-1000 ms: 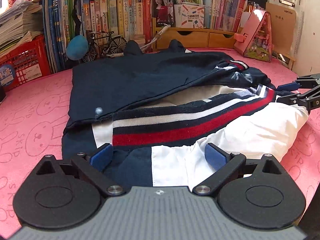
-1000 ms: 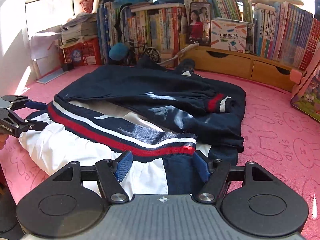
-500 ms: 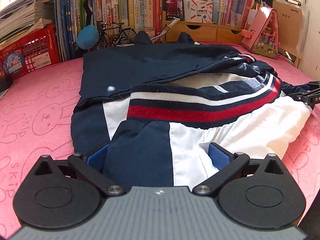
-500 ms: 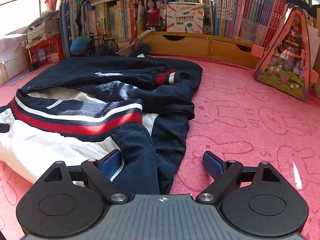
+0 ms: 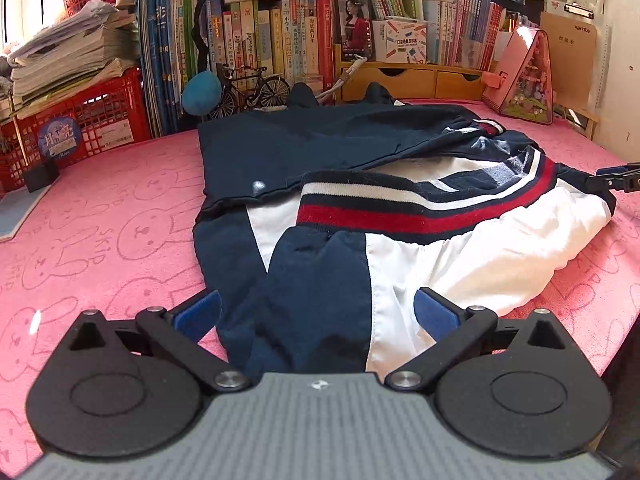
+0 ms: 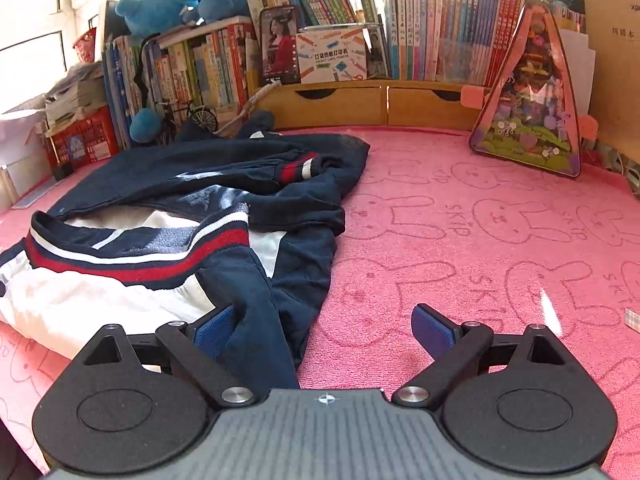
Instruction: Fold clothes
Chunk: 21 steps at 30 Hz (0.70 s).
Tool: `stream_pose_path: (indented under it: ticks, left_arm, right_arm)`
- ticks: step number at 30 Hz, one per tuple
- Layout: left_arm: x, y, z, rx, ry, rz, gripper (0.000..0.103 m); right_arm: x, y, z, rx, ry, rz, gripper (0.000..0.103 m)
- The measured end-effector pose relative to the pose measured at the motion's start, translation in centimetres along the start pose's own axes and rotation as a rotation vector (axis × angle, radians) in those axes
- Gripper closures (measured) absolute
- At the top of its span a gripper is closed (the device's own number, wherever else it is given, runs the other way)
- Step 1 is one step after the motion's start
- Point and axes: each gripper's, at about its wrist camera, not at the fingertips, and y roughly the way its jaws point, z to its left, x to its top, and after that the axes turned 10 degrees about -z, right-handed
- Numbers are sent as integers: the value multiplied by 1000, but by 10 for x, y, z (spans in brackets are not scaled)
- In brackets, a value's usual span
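Pink mat [image 6: 480, 240] lies open right of the jacket [image 6: 200, 200].

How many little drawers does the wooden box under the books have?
2. The left drawer and the right drawer sit side by side in the wooden box behind the jacket. More may be hidden out of view.

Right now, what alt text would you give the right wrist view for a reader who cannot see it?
The right gripper, jaws opening, sits over the edge of a navy, white and red-striped jacket lying on a pink bunny-print mat; fabric lies against one blue pad, unpinched. Behind stand a bookshelf, wooden drawers and a pink triangular toy case.
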Motion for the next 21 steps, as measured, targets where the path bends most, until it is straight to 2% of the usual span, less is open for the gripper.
stream_pose_path:
  ticks: [2, 5, 8, 11, 13, 18, 21]
  left_arm:
    - [8, -5, -6, -5, 53, -46, 0]
    - [16, -2, -13, -38, 82, -76, 0]
    - [18, 13, -19, -86, 72, -62, 0]
    - [16, 31, -26, -100, 60, -26, 0]
    - [16, 36, -28, -94, 54, -30, 0]
    - [18, 44, -21, -136, 15, -17, 0]
    - [15, 50, -18, -114, 27, -8, 0]
  right_arm:
    - [7, -6, 4, 15, -19, -33, 9]
    - [20, -9, 15, 46, -49, -81, 9]
    - [30, -4, 26, 98, -69, -92, 9]
    - [33, 11, 44, 139, -106, -46, 21]
    - [31, 22, 57, 157, -146, -3, 38]
    - [20, 40, 74, 136, -216, 50, 39]
    - [15, 45, 70, 140, -197, 62, 39]
